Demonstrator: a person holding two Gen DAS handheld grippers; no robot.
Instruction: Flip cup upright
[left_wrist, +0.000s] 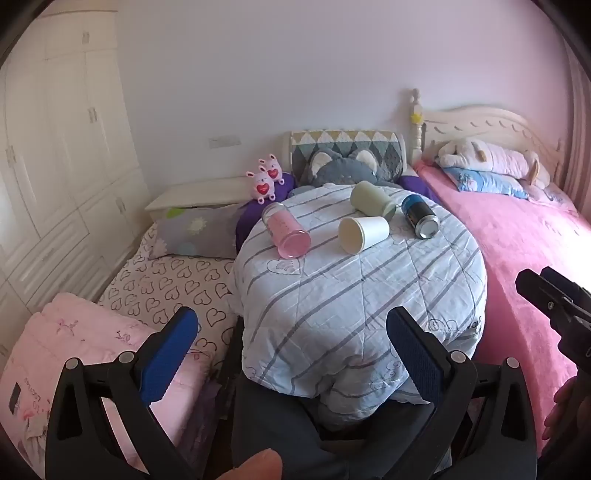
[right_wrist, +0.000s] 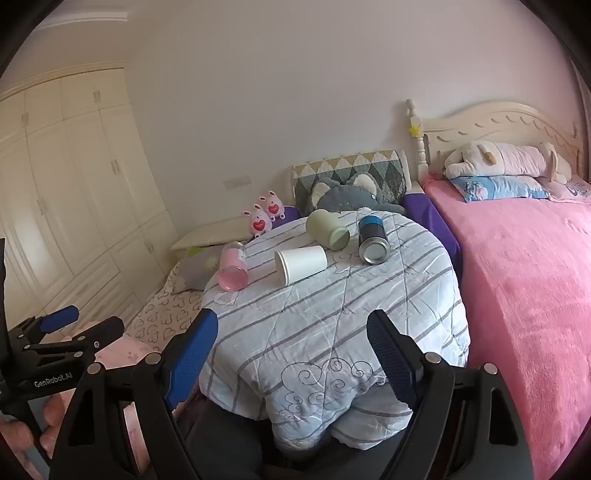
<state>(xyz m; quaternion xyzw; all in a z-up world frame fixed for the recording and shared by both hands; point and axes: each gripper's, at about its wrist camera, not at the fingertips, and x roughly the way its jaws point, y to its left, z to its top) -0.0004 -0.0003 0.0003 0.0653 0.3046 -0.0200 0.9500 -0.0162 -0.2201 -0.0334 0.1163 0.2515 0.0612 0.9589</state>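
Several cups lie on their sides on a striped quilt-covered mound (left_wrist: 362, 288) (right_wrist: 332, 306): a white paper cup (left_wrist: 364, 229) (right_wrist: 301, 263), a pink glass (left_wrist: 286, 230) (right_wrist: 233, 267), a pale green cup (left_wrist: 371, 199) (right_wrist: 327, 229) and a blue-black can (left_wrist: 419, 216) (right_wrist: 373, 240). My left gripper (left_wrist: 291, 325) is open and empty, well short of the cups. My right gripper (right_wrist: 291, 328) is open and empty, also near the mound's front. The right gripper shows at the right edge of the left wrist view (left_wrist: 554, 306); the left gripper shows at the left edge of the right wrist view (right_wrist: 70, 325).
A grey plush toy (left_wrist: 343, 168) and patterned headboard cushion (left_wrist: 347, 142) sit behind the mound. Two pink bunny toys (left_wrist: 267, 177) stand at back left. A pink bed (left_wrist: 517, 236) lies right, a heart-print sheet (left_wrist: 173, 288) and folded pink blanket (left_wrist: 92, 350) left. White wardrobes (left_wrist: 55, 166) line the left wall.
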